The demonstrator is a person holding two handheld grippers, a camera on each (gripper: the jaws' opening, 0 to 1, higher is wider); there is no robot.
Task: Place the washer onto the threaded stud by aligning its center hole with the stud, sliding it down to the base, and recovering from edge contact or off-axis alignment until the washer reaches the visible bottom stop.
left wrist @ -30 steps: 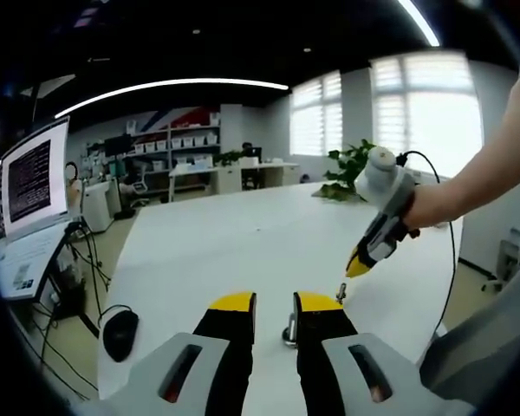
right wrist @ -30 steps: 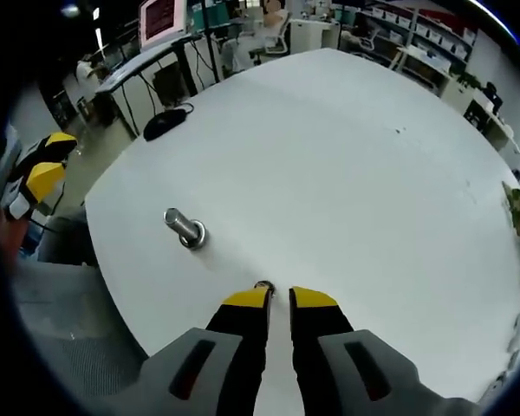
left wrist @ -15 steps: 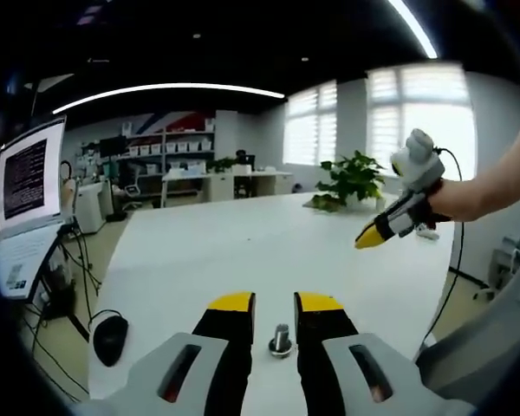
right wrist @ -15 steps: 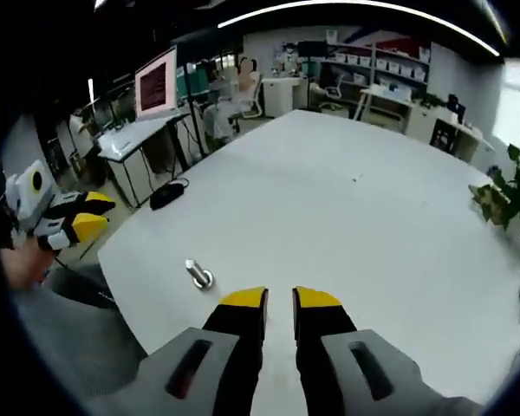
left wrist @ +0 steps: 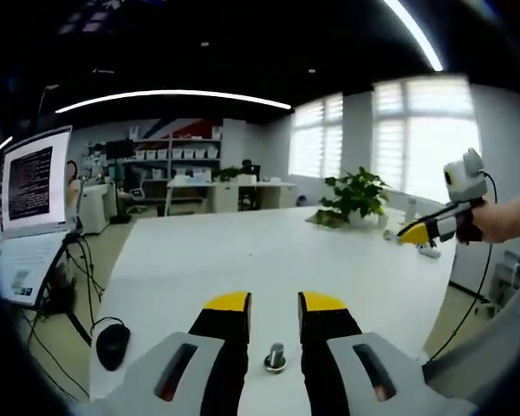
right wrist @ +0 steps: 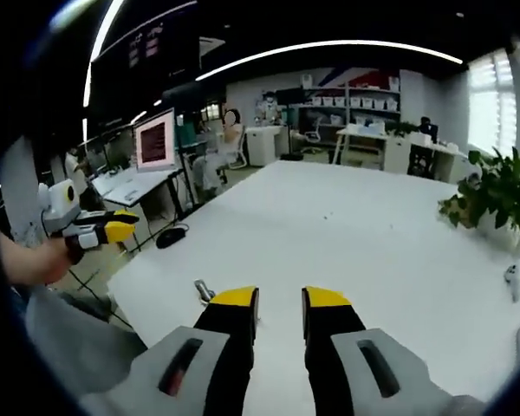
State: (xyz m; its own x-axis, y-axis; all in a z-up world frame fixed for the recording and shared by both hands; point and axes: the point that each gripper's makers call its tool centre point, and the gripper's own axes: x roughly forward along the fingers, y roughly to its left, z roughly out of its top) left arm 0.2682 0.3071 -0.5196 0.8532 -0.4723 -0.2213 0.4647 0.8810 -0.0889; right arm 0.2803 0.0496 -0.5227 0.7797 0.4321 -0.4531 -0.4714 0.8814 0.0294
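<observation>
Left gripper view: monitor (left wrist: 33,180) off the table's left edge, mouse (left wrist: 113,345) at its near-left corner. Left gripper (left wrist: 274,303) hung with jaws apart, nothing held; the threaded stud (left wrist: 276,358) stood upright on the white table (left wrist: 243,251) near the near edge, seen between the jaws, a collar at its base, can't tell if that was the washer. Right gripper (left wrist: 409,232) was off the far-right corner, by a potted plant (left wrist: 354,196). Right gripper view: left gripper (right wrist: 120,230) held off the table's left edge; stud (right wrist: 204,291) just left of the right gripper (right wrist: 279,299), jaws parted and empty

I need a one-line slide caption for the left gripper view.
Threaded stud upright on white table between open left hand-held gripper jaws.
</observation>
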